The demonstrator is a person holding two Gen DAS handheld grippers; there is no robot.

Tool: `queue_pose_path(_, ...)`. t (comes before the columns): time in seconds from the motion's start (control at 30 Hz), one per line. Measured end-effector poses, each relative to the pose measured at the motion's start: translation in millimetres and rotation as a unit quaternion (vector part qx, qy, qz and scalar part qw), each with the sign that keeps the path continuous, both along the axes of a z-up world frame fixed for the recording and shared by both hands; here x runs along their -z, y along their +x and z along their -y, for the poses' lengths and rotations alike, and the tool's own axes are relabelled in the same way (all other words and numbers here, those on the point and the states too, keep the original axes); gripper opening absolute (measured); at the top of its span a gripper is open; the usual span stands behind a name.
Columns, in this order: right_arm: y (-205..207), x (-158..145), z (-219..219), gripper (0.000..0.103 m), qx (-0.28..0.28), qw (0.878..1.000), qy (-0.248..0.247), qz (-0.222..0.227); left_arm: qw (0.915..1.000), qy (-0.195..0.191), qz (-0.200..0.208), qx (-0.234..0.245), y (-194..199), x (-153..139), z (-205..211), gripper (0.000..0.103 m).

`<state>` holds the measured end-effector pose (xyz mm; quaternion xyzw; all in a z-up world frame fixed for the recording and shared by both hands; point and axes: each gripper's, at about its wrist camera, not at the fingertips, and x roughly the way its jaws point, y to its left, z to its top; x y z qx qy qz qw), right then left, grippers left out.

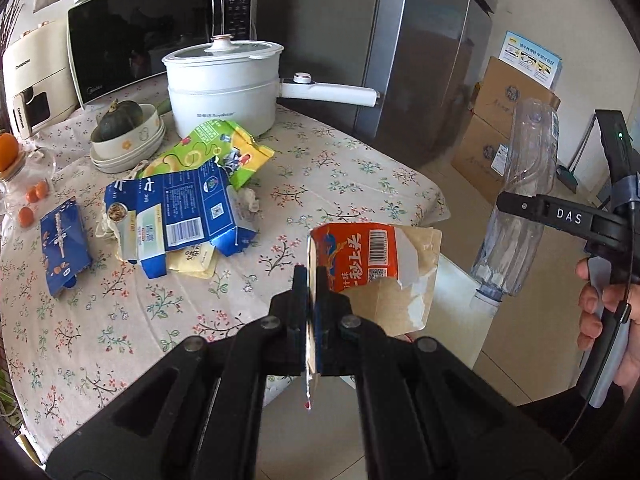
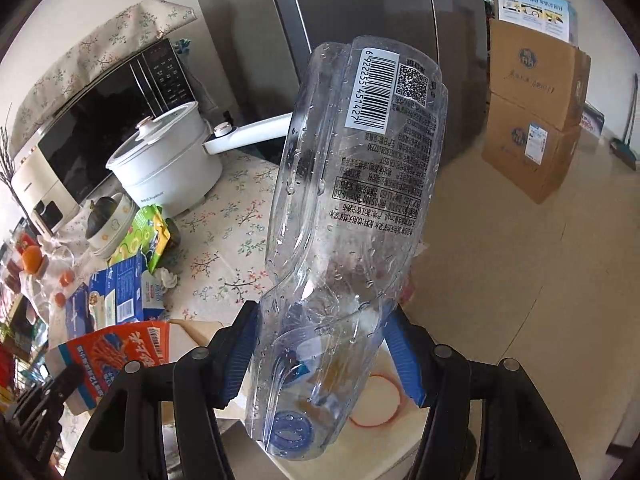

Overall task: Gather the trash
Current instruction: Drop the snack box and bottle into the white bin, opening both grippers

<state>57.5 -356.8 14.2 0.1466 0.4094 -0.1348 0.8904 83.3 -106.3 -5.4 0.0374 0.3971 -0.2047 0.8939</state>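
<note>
My left gripper (image 1: 311,300) is clamped on a torn orange snack box (image 1: 362,258), held off the desk (image 1: 352,168) edge; my right gripper (image 2: 322,354) squeezes a crushed clear water bottle (image 2: 352,184), cap downward, above a white bin (image 2: 404,428). So two pieces are in hand, none visibly binned. Still on the floral desk: a small blue packet (image 1: 64,246), a flattened blue carton (image 1: 180,216) and a green bag (image 1: 216,152).

The table (image 1: 320,168), under a floral cloth, carried a white pot (image 1: 222,84), stacked bowls (image 1: 132,148), a green packet (image 1: 208,156), a flattened blue carton (image 1: 180,216) and a microwave (image 1: 152,44).
</note>
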Motion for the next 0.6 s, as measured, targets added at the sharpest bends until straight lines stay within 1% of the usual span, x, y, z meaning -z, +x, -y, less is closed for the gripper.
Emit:
queue_pose_path(0.23, -7.3, 7.1, 9.2, 0.063, -0.006, 0.999, -0.029, -0.015, 0.9987, 0.009, -0.001, 0.05, -5.3, 17.1, 43.0, 0.003)
queue_pose_path(0.43, -15.0, 13.4, 19.8, 0.064, -0.007, 0.999, -0.034, -0.028, 0.9978, 0.017, -0.006, 0.064, -2.3, 29.9, 63.7, 0.004)
queue_pose_path(0.5, -16.6, 14.5, 23.1, 0.064, -0.005, 0.999, -0.035, -0.03, 0.9975, 0.013, -0.007, 0.069, -0.6, 33.6, 67.6, 0.004)
queue_pose_path(0.57, -17.0, 14.9, 25.0, 0.064, -0.005, 0.999, -0.035, -0.032, 0.9966, 0.007, -0.005, 0.082, 1.1, 35.9, 70.5, 0.006)
queue_pose_path(0.6, -16.7, 14.9, 25.2, 0.064, -0.005, 0.999, -0.035, -0.033, 0.9964, 0.011, -0.004, 0.083, 1.6, 37.4, 71.5, 0.01)
